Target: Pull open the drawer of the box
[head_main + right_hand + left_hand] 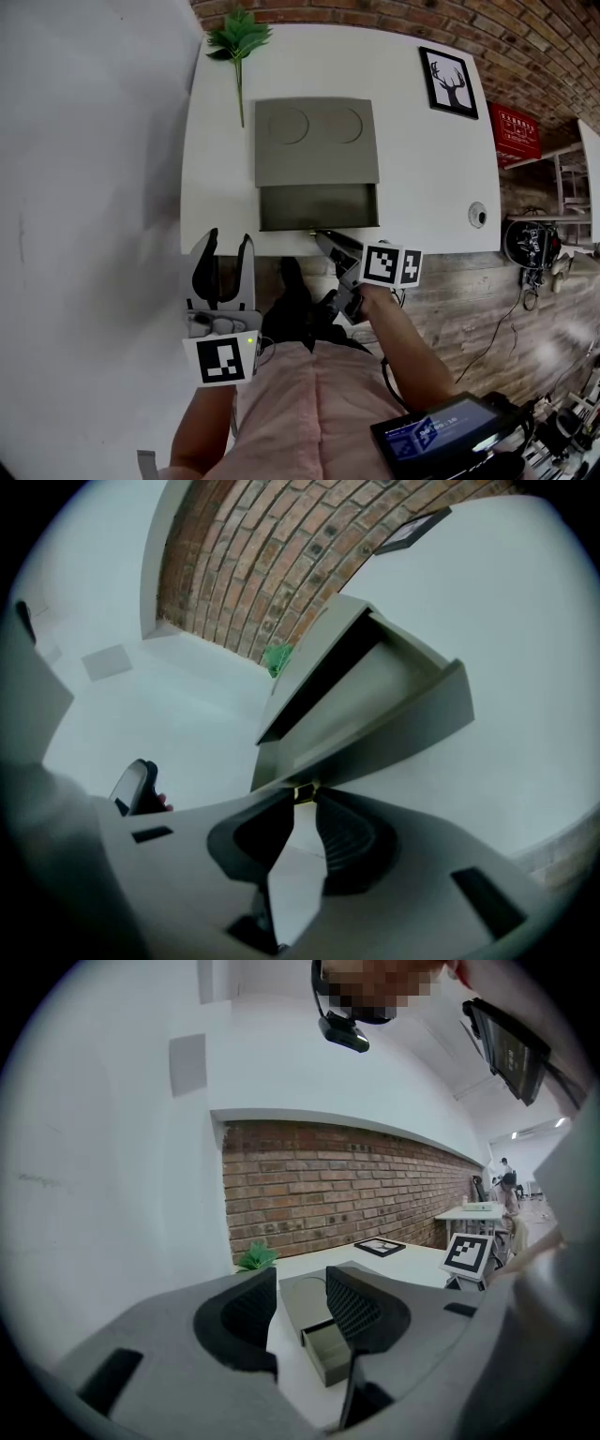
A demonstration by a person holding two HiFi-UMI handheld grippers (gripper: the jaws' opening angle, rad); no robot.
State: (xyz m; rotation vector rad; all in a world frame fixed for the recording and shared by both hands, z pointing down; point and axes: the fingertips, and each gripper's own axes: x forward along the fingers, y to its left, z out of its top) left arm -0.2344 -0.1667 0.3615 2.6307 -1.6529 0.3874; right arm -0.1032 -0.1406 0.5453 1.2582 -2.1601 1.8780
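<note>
A flat grey box [316,141] lies on the white table [422,178], with its drawer [319,206] pulled out toward the front edge. My right gripper [323,236] is at the drawer's front, shut on the small brass knob [305,791]. In the right gripper view the fingertips [330,808] pinch that knob under the drawer [394,705], whose inside looks bare. My left gripper [225,246] hangs open at the table's front left corner, holding nothing. The left gripper view looks past its open gripper [300,1302] at the box [309,1290] and the drawer [328,1354].
A green leaf sprig [238,37] lies at the table's back left, next to the box. A framed deer picture [448,82] sits at the back right, and a small round fitting [477,215] is near the front right. A red case [513,134] stands off the table's right side.
</note>
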